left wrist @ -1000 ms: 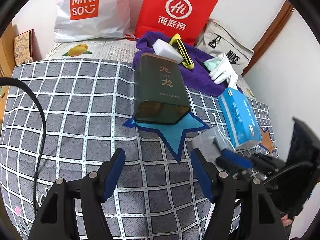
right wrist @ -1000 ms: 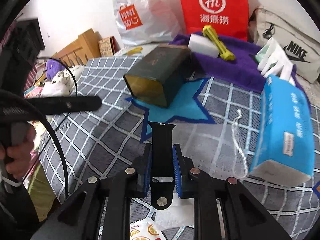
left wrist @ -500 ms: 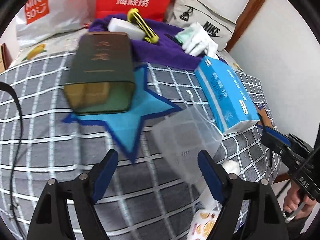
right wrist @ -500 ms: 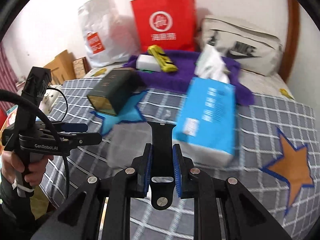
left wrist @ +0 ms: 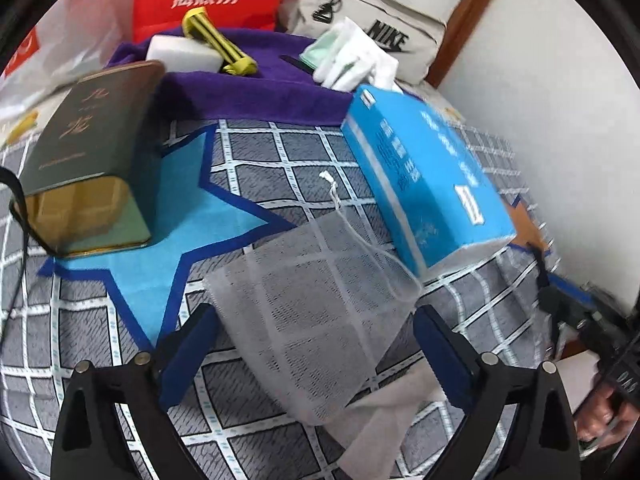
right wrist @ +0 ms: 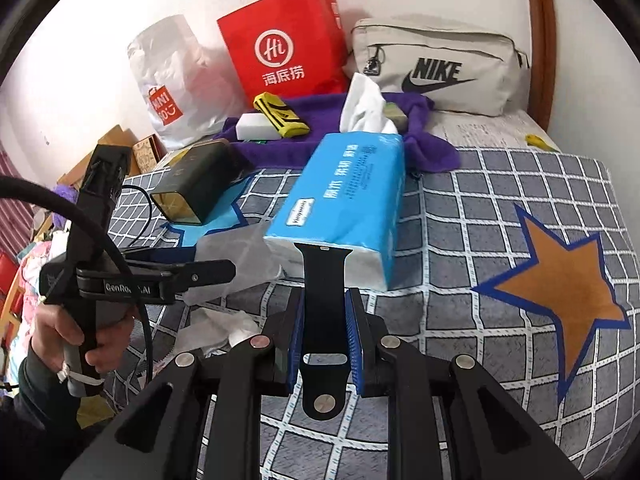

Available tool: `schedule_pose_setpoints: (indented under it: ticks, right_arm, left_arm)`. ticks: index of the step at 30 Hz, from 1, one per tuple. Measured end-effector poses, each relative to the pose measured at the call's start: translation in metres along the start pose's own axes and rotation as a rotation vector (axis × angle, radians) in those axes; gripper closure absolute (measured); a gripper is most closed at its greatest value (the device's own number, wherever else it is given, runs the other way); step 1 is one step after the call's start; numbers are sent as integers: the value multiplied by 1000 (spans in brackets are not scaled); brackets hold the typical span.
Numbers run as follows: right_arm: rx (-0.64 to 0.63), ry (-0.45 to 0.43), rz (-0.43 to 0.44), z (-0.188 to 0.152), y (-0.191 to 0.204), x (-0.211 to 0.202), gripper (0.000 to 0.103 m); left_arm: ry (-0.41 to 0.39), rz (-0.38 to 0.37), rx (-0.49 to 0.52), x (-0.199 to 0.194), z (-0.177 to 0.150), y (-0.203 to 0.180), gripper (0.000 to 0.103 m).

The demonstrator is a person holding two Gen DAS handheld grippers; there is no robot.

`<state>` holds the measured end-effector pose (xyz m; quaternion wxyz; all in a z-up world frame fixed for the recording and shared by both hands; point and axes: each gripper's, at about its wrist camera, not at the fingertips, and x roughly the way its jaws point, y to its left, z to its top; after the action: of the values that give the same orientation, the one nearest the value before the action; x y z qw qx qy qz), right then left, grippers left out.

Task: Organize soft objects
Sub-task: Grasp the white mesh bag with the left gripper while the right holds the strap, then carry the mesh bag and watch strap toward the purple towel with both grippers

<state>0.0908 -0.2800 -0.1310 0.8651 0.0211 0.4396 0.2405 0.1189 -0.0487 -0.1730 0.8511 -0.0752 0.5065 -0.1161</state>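
Note:
My right gripper (right wrist: 323, 320) is shut on a black watch strap (right wrist: 324, 292) and holds it upright above the checked bedspread (right wrist: 460, 216). My left gripper (left wrist: 316, 332) is open, its jaws on either side of a white mesh drawstring bag (left wrist: 316, 300) lying flat on the bed; it also shows in the right wrist view (right wrist: 236, 248). The left gripper shows from the side in the right wrist view (right wrist: 200, 268). A blue tissue pack (left wrist: 424, 184) lies just right of the bag, also in the right wrist view (right wrist: 344, 208).
A dark green tin (left wrist: 92, 152) lies on its side on a blue star patch. A purple towel (left wrist: 248, 84) holds a white sponge (left wrist: 184, 54), a yellow tool (left wrist: 220, 42) and white gloves (left wrist: 352, 60). Red bag (right wrist: 284, 48), Miniso bag (right wrist: 172, 88), Nike pouch (right wrist: 440, 68) at the wall.
My left gripper has swung right and moved down over the mesh bag, which now lies between its jaws. My right gripper has pulled back and turned right, still holding the strap.

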Motion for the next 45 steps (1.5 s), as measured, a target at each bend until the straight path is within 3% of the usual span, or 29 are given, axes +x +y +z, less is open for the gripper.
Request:
schedule_pose_setpoints:
  ticks: [7,10,13,15,20,23,31,45]
  right_arm:
    - [29,3,-2,-4,-13,0,83]
    - [40,4,-3,-4,-15,0,83]
    - [39,1,-5,-4,-15,-2,83]
    - [38,0,-3,-4,-15,-2,83]
    - [30,4,0,-5,-10,-2,83]
    - [26,7,8,-5,-6,-2,83]
    - [-1,-4,20,-1,8,-8,83]
    - [-36,-61,44,33,25,-17,83]
  left_arm:
    - [22,162,141,14,-2,-25,3]
    - [11,166,150,13,-3,-24,3]
    - [-14,159,146,8,-2,-20,22]
    - [-21,138,140,6,0,-17,45]
    - [-20,62,115,-2,-2,-9,81]
    - [-12,10,83,-8,-3,-4,91]
    - [-54,-19,75,-40,0,-1,91]
    - [-144,-39,65,-91,34,15,91]
